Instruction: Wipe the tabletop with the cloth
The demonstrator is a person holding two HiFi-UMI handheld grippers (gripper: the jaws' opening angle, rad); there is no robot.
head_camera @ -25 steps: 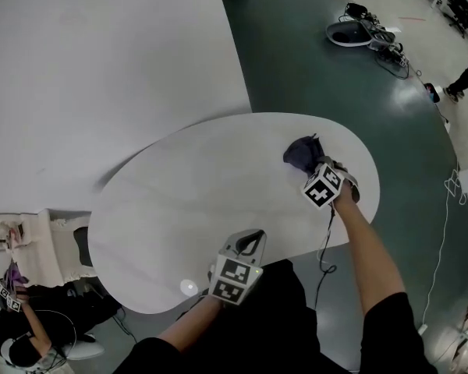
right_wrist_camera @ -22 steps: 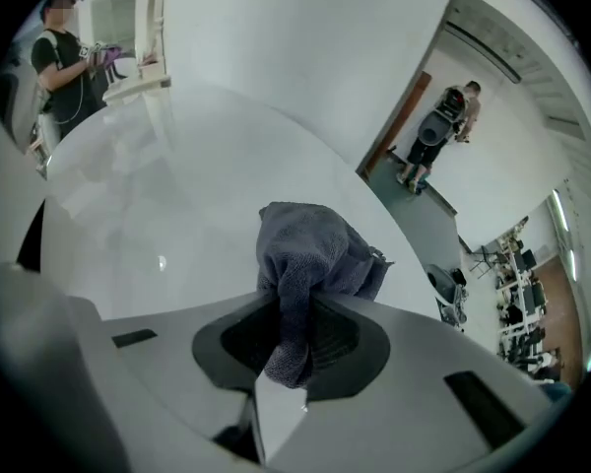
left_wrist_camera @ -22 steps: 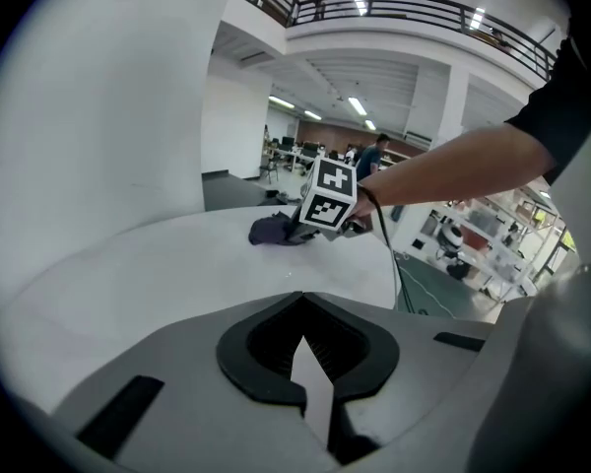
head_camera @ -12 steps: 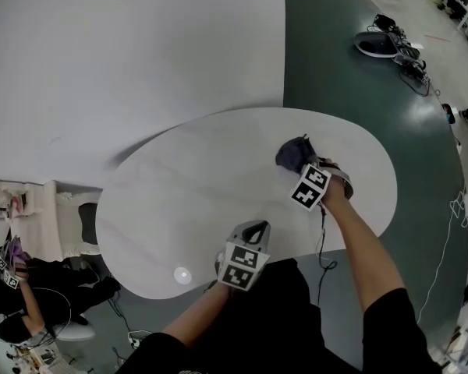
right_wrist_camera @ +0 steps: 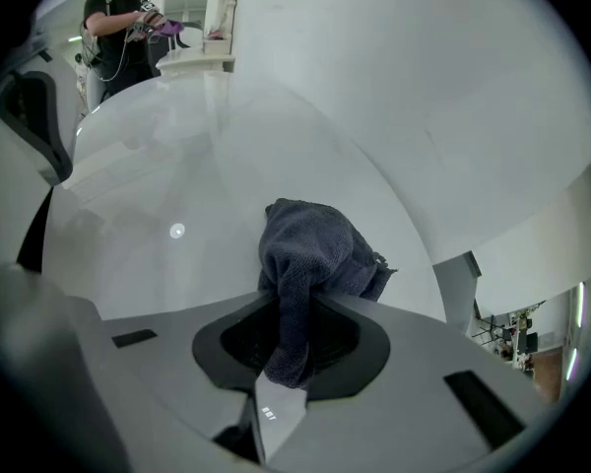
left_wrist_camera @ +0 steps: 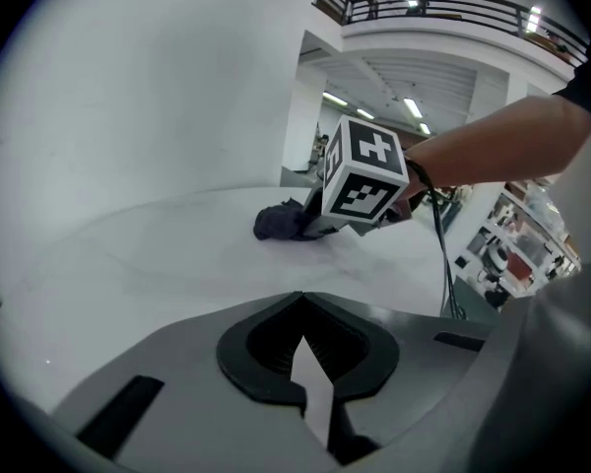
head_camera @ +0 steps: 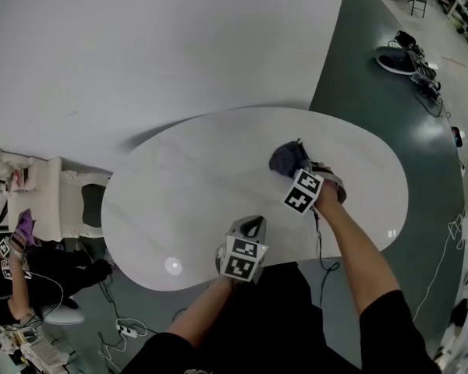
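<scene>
While our right gripper (head_camera: 303, 171) grips the dark blue cloth (head_camera: 285, 158) on the white bench (head_camera: 179, 201), our left gripper (head_camera: 248, 226) has its jaws closed and empty.

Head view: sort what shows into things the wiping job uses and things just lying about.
Job in hand:
- dark cloth, pinched in the right gripper
- white tabletop
- left gripper, shut on nothing, near the table's near edge

Lying about:
- round device with cables on the floor
- white furniture beside the table
</scene>
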